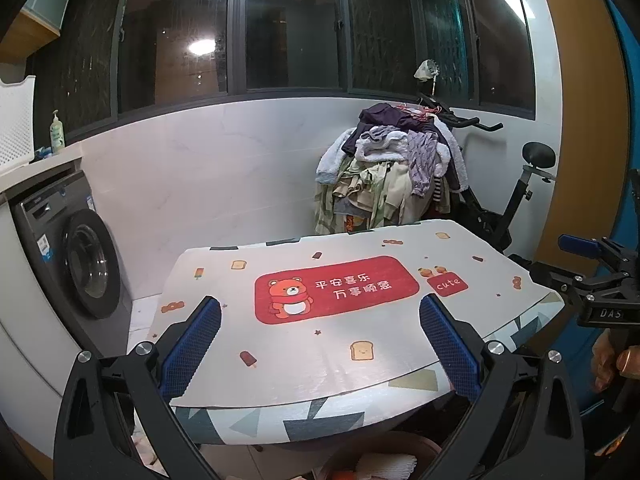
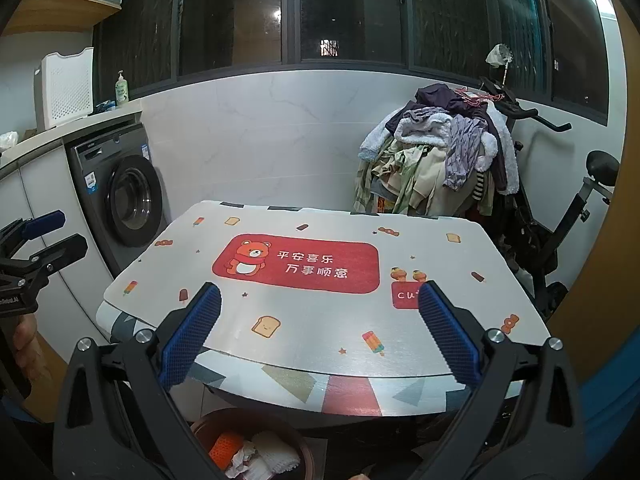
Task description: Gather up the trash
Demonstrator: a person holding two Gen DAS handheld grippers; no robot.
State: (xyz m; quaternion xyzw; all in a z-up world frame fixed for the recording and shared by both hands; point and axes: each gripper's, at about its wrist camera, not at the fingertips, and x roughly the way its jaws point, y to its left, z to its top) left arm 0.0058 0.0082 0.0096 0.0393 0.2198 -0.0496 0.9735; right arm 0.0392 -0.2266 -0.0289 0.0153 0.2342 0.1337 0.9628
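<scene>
A brown trash bin [image 2: 304,456] stands on the floor under the table's near edge, holding white foam netting, crumpled paper and an orange net piece [image 2: 226,450]. Its rim also shows in the left wrist view [image 1: 424,450]. The table [image 2: 320,320] carries a mat with a red bear panel and no loose trash on it. My left gripper [image 1: 320,320] is open and empty above the table's near edge. My right gripper [image 2: 320,312] is open and empty there too. Each gripper shows at the other view's edge, the right one [image 1: 592,264] and the left one [image 2: 44,236].
A washing machine [image 2: 124,196] sits under a counter at the left. A pile of clothes [image 2: 436,156] hangs over an exercise bike [image 2: 560,216] behind the table at the right. A white basket [image 2: 66,88] and a soap bottle [image 2: 121,89] stand on the counter.
</scene>
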